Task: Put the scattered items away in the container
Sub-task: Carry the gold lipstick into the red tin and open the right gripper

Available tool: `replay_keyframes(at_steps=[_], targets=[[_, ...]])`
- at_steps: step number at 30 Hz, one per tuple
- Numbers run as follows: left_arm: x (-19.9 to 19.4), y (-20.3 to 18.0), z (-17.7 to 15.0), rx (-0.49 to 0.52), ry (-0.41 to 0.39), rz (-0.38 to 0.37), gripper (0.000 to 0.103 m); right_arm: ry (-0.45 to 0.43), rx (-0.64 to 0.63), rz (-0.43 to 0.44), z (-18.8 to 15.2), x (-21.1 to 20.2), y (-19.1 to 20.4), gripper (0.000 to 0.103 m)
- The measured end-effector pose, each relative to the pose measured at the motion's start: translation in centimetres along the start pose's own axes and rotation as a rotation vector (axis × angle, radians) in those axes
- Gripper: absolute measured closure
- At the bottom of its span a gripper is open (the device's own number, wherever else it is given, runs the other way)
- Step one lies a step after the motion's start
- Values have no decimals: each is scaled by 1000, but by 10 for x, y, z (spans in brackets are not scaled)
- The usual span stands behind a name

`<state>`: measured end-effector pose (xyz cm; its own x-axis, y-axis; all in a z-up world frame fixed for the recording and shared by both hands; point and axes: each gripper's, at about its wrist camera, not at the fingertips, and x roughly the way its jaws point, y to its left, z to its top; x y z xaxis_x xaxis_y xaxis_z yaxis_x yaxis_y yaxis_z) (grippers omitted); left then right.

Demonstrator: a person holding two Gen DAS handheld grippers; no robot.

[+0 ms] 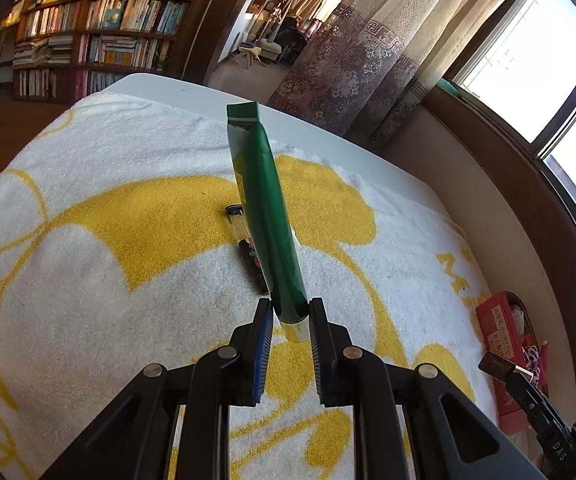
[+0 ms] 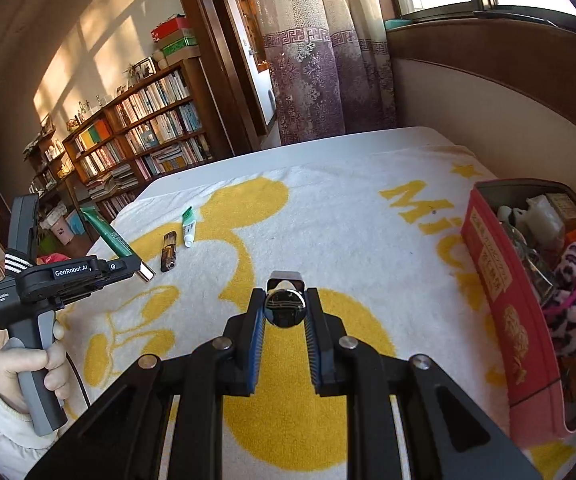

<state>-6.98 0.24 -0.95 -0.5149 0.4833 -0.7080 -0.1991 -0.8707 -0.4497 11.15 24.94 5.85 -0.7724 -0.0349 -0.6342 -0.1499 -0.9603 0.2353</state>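
Note:
My left gripper is shut on a long green tube near its silver cap, held up above the towel; it also shows in the right wrist view. Below it lies a dark lighter, also seen from the right, next to a small green-and-white tube. My right gripper is shut on a small dark metallic case with a round shiny end. The red container, holding several items, stands at the right; it also shows in the left wrist view.
A white and yellow towel covers the white table. A wall and window sill run along the right side. Bookshelves and curtains stand beyond the far edge.

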Motion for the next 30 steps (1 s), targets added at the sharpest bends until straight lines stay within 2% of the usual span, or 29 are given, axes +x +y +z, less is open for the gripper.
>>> replay_keyframes(at_steps=[10, 17, 23, 28, 30], targets=[[2, -13, -6, 30, 15, -10, 84, -143, 120, -143, -3, -78, -71, 82], [-11, -30, -9, 58, -6, -35, 84, -207, 213, -239, -14, -120, -122, 82], [-19, -56, -16, 83, -6, -70, 84, -226, 286, -272, -16, -127, -157, 82], [-19, -84, -25, 115, 16, -104, 84, -185, 275, -280, -21, -115, -172, 82], [-20, -99, -28, 138, 21, -114, 84, -180, 283, -281, -26, -114, -178, 78]])
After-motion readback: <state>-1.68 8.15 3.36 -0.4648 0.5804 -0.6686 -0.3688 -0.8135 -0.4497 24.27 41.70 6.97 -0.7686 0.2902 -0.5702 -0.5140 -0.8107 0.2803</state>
